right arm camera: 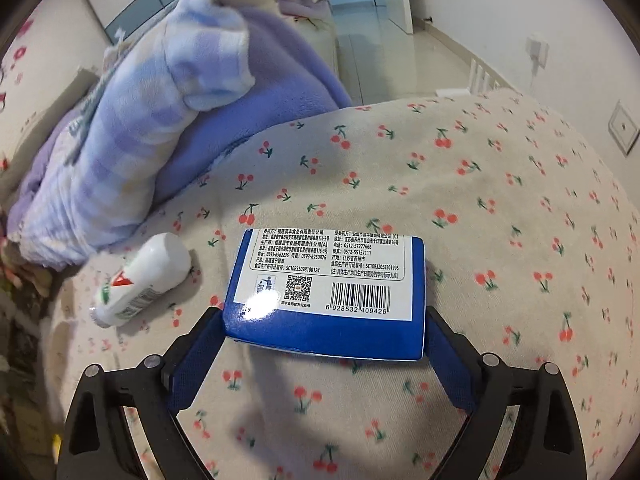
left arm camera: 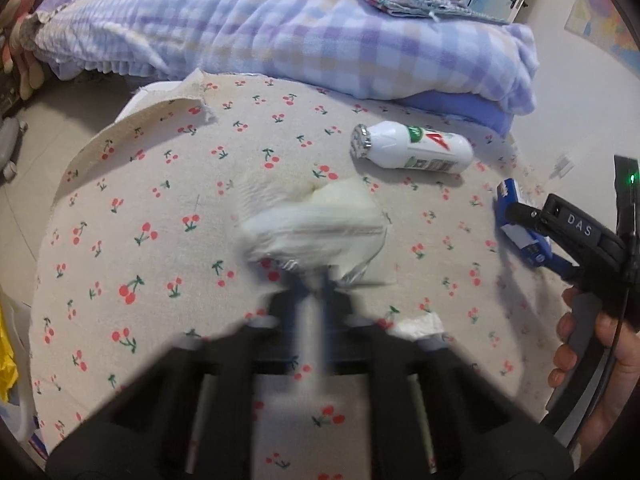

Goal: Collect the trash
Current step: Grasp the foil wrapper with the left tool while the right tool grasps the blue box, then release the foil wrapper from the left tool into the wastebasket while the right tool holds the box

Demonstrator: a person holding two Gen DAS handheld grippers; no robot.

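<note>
I see a cherry-print sheet [left arm camera: 168, 208] spread under both grippers, with a folded plaid blanket [left arm camera: 280, 28] lying beyond them at the far edge. A white bottle [left arm camera: 412, 145] lies on its side on the sheet, ahead and to the right of my left gripper [left arm camera: 310, 280], and ahead and left of my right gripper [right arm camera: 324, 334], just short of the blanket. A blue box [right arm camera: 328, 292] sits flat between my right gripper's fingers [right arm camera: 192, 354], label and barcode up; the jaws stand wide on either side of it, right at its edges, but I cannot tell whether the pads press it. My left gripper is clenched, its tips blurred and pinching the near edge of a crumpled white wrapper [left arm camera: 316, 220] that lies directly ahead on the sheet. A hand [left arm camera: 592, 356] grips the right gripper's handle.
</note>
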